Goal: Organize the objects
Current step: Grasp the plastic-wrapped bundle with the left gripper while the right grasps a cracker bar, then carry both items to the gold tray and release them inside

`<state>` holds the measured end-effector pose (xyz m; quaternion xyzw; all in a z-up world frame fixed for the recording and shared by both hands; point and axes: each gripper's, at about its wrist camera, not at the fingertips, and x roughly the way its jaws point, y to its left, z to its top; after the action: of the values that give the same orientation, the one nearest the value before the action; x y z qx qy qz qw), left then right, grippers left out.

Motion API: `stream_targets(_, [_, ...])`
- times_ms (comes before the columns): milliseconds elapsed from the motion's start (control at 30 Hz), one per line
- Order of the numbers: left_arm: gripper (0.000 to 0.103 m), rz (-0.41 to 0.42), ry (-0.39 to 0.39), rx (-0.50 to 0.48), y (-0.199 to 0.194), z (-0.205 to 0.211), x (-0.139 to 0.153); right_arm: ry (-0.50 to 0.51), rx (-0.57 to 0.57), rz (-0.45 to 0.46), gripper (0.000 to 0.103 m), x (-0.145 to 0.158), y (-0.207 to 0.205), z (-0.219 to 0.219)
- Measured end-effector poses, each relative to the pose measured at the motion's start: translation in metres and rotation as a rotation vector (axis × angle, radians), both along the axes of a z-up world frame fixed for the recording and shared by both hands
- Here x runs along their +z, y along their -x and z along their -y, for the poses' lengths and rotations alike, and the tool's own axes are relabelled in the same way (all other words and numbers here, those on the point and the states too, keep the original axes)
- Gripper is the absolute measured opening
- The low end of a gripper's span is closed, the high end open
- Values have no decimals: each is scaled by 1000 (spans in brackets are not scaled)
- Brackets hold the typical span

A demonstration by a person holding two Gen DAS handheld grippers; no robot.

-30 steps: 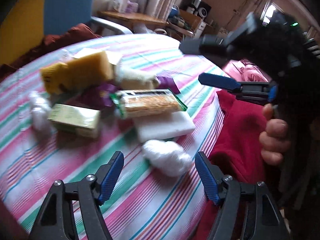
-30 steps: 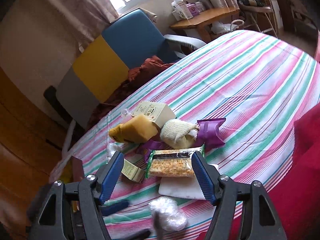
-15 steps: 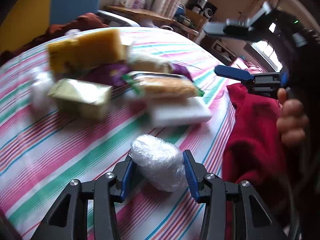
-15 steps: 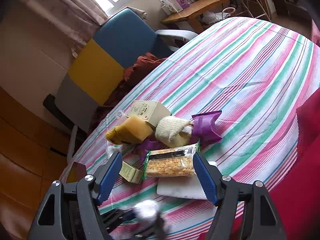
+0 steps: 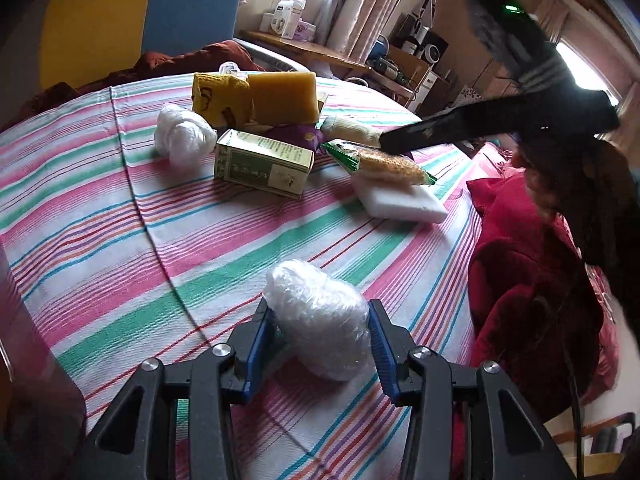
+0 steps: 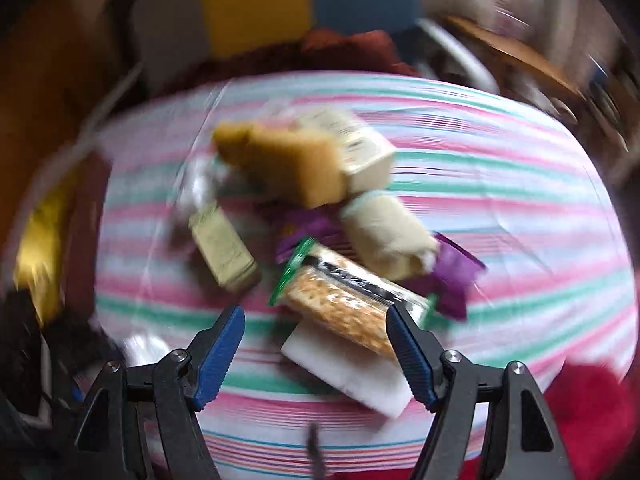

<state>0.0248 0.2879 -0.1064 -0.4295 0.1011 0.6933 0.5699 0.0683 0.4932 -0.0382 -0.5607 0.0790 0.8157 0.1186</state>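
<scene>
Currently our left tongs [image 5: 320, 340] pinch the plastic-wrapped bundle [image 5: 320, 320]; right tongs [image 6: 316, 344] gape empty. Slick wrap may slip toward 6 o'clock.

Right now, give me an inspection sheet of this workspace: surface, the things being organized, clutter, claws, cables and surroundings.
Surface: striped tablecloth, pink, green and white, lying flat.
Job's things: plastic-wrapped white bundle near the edge; a second bundle, green carton, yellow sponges, cracker packet lying on a white foam block, purple wrappers and a cream roll piled together.
Clutter: red cloth at the table's edge.
Claws: left claw shut on the near bundle; right claw open, nothing between its pads, above the cracker packet.
Cables: a thin dark one over the red cloth.
Surroundings: blue and yellow chair, wooden shelf, curtains.
</scene>
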Motion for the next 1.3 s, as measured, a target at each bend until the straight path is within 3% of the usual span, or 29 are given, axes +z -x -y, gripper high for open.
stream_targets(133, [47, -7, -7, 1, -3, -5, -1, -35, 86, 110, 75, -18, 19, -3])
stream_targets(333, [47, -2, -15, 8, -3, -5, -2, -55, 67, 184, 74, -39, 33, -18])
stream_targets(400, [47, -7, -16, 6, -3, -5, -2, -56, 51, 191, 63, -41, 31, -22])
stream_targets(533, [45, -15, -14, 8, -2, -5, -2, -45, 44, 123, 34, -25, 22, -23])
stream_targets(600, [42, -9, -16, 8, -2, -6, -2, -69, 50, 107, 25, -19, 17, -19])
stream_targets(767, [41, -14, -1, 18, -3, -4, 2, -96, 4, 46, 20, 1, 1, -17])
stream_targets(933, [41, -6, 3, 42, -2, 7, 11, -62, -8, -86, 20, 35, -15, -2])
stream_targets(1100, [41, -59, -67, 73, -3, 32, 45, 35, 39, -217, 20, 68, -5, 32])
stream_targets(1300, [42, -116, -118, 247, 23, 93, 85, 183, 155, -333, 20, 86, 38, 108])
